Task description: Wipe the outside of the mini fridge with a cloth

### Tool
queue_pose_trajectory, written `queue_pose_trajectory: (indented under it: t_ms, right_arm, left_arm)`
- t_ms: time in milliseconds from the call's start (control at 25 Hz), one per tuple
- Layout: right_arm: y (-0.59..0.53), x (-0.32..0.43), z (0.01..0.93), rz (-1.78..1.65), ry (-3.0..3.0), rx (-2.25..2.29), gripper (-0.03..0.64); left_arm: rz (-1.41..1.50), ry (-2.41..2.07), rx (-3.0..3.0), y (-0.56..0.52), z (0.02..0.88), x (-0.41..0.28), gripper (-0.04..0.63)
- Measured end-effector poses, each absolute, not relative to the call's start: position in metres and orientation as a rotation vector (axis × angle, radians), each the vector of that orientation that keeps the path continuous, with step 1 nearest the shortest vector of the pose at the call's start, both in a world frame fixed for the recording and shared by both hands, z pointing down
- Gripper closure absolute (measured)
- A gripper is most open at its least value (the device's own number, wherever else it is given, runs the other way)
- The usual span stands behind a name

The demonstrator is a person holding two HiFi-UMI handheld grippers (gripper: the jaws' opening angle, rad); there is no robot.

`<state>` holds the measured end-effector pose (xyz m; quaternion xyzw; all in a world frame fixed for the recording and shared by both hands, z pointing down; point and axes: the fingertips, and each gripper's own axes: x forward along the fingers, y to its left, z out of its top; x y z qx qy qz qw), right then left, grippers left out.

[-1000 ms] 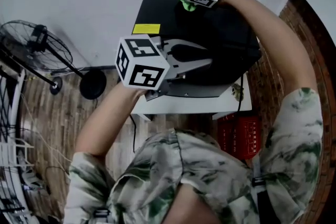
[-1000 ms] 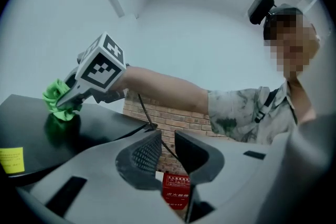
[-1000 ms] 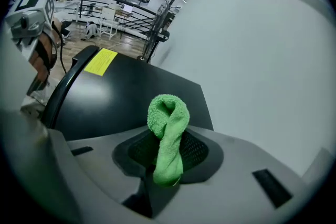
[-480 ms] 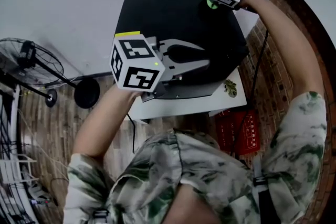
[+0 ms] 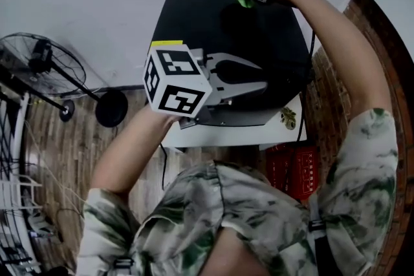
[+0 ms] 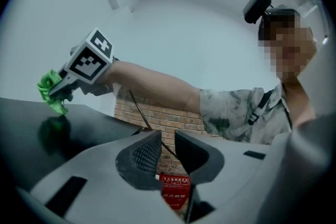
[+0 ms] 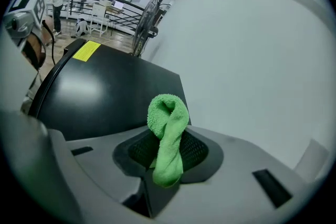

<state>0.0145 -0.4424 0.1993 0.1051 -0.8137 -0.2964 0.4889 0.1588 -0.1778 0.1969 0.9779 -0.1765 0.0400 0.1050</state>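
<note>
As right arm (image 5: 336, 35) reaches, hand-held gripper (image 7: 167, 150) pinching cloth (image 7: 167, 123), seemingly on fridge (image 5: 200, 29)

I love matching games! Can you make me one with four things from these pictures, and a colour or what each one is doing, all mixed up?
Things:
1. cloth
2. mini fridge
3. sticker on the fridge top
4. left gripper

Matches:
A. yellow
B. jaws apart, holding nothing
C. green
D. black

Pairs: 1-C, 2-D, 3-A, 4-B.
</note>
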Motion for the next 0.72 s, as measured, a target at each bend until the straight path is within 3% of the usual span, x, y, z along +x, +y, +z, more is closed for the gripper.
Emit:
queue_pose_trajectory:
  t_ms: [400,720]
  right_arm:
    - [-0.399,-0.119,0.219,-0.868,-1.968,0.050,0.499]
    - [-0.425,-0.082,0.233,-0.847,-1.879,0.065,0.499]
  left_arm:
    - [0.114,-0.673,2.842,-0.172,0.198,0.132,0.509]
    - [0.101,-0.688,2.829,-0.171,0.201,0.129,0.509]
